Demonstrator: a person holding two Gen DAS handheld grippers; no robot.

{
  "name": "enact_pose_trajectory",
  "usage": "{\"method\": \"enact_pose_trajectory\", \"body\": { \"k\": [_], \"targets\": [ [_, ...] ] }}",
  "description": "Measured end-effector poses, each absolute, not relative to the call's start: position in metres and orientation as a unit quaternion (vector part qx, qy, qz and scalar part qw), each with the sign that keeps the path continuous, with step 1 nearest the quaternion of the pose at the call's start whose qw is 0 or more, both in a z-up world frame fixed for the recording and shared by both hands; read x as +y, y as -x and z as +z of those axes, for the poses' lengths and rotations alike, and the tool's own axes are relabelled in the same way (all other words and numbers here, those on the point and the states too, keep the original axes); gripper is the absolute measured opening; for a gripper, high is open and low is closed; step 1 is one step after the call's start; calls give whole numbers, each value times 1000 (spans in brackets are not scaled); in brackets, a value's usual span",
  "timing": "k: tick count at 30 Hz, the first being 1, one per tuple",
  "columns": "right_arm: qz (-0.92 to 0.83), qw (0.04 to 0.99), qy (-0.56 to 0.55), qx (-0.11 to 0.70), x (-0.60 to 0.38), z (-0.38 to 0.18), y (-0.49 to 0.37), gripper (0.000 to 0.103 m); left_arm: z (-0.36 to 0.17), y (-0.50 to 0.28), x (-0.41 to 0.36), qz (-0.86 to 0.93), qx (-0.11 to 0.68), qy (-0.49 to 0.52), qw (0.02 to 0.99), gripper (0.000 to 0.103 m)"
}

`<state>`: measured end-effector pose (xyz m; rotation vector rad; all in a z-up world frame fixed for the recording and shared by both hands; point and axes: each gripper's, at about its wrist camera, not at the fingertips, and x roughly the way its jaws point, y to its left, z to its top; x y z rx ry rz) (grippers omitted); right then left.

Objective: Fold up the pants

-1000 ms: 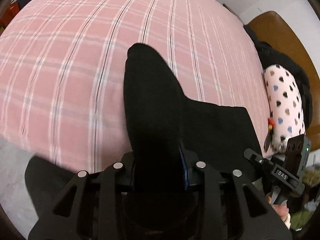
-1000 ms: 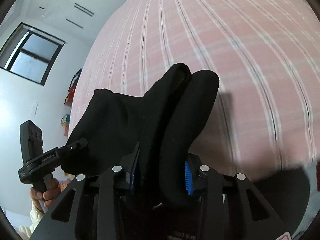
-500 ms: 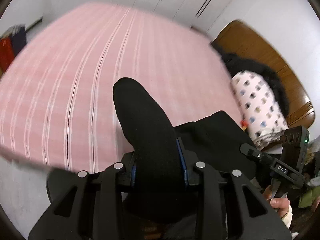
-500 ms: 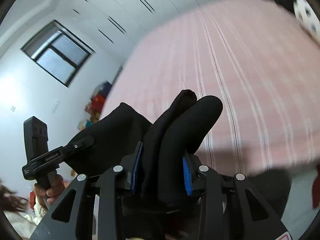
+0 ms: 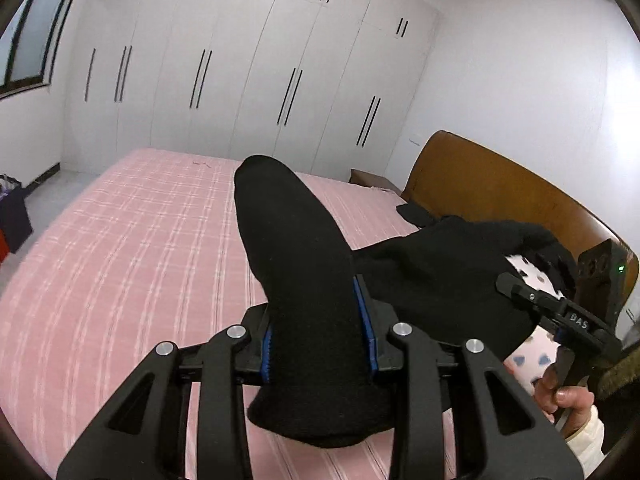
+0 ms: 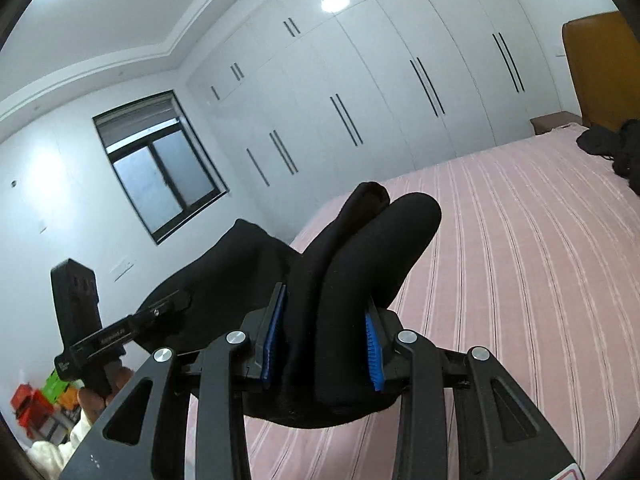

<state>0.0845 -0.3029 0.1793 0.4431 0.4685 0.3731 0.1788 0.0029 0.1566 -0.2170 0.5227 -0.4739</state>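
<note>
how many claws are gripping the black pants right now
2: the left claw is clamped on one bunched part of the black pants, and the right claw on another, both above the pink bed.

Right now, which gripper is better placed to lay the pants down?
Neither clearly: left gripper and right gripper both clamp the pants above the bed. Lower both together.

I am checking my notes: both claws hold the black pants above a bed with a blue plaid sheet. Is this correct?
Not quite: the sheet is pink plaid, not blue, as the left wrist view shows. The only blue is the pads of the claws. The rest holds: the left claw and the right claw both hold the black pants above the bed.
</note>
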Motion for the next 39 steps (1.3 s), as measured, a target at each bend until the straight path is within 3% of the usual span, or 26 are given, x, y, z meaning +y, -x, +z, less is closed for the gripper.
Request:
{"method": "enact_pose_trajectory", "body": {
  "k": [4,6,9,11,14,16,18,22,29,30,33,36,38,39],
  "targets": [
    [160,930,-220,248,-313,117,-170,33,105,-269,-7,-222,267,108,931,31],
    [141,927,-228,264,-318,75,-204,37,55,-322,-15,-209,290,98,929,32],
    [50,910,-234,338,-330,-28,-252,65,-37,-373,-19,-159,343,83,922,46],
    [-18,877,-248,410,-346,-88,-258,65,-115,-393,-20,-69,419,38,904,46],
    [-25,862,-291,414,-363,-119,-219,65,-157,-381,-5,-57,466,41,882,49],
    [-14,876,-255,409,-355,-111,-197,64,-155,-361,1,-49,464,29,884,52],
    [-5,889,-209,408,-340,-101,-187,62,-141,-343,-3,-36,454,-7,890,69],
    [27,882,-201,426,-316,-88,-212,62,-128,-341,-8,-40,459,-6,887,82],
    [31,849,-210,483,-299,-124,-283,60,-134,-356,-16,-38,482,52,874,82],
    [38,842,-214,494,-297,-132,-290,30,-134,-355,-18,-40,481,49,875,82],
    [55,858,-186,475,-292,-109,-286,15,-130,-349,-29,-35,477,13,878,82],
    [45,880,-181,438,-305,-80,-274,15,-130,-345,-36,-33,471,-19,882,84],
    [17,869,-171,464,-314,-103,-284,16,-133,-344,-41,-39,470,-24,882,84],
    [11,854,-166,493,-315,-124,-291,24,-136,-344,-43,-41,473,-26,880,84]
  ]
}}
